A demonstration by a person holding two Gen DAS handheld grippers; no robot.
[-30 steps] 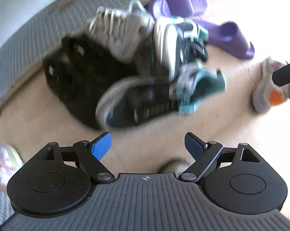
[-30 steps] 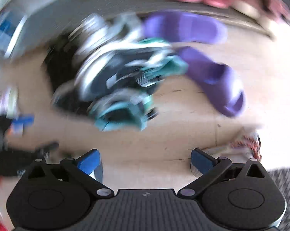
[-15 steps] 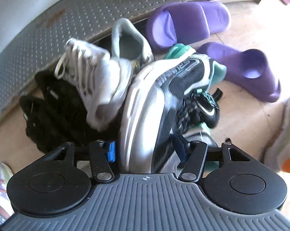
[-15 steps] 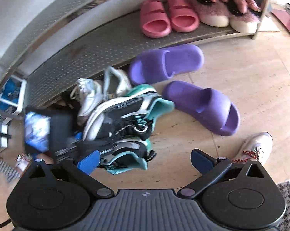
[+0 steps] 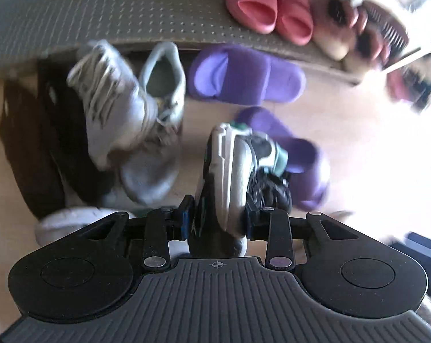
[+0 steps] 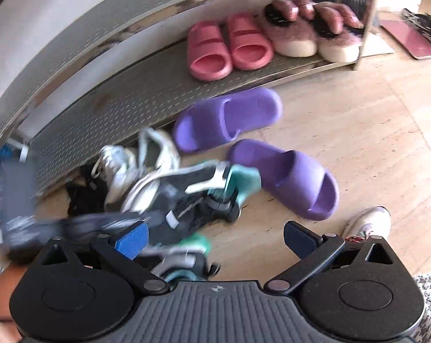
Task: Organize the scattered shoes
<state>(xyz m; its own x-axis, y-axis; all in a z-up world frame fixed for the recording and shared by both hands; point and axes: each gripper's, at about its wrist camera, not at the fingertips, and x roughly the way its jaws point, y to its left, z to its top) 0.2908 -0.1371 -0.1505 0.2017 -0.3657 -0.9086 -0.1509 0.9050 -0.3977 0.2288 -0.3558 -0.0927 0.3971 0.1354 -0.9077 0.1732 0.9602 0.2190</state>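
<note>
Sneaker [image 5: 232, 168] clamped sideways between left tongs [image 5: 215, 220]; right tongs [image 6: 215, 237] wide, empty, above shoe pile.

A home entryway: metal shoe rack [image 6: 124, 94], slippers [image 6: 229, 43], tiled floor [image 6: 358, 131].

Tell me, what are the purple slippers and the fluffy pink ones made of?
The purple slippers look like soft moulded foam or rubber: one smooth matte piece, thick rounded edges, no seams. The fluffy pink slippers on the shelf look like fuzzy fake fur over a pale sole, though it is hard to be sure.
</note>
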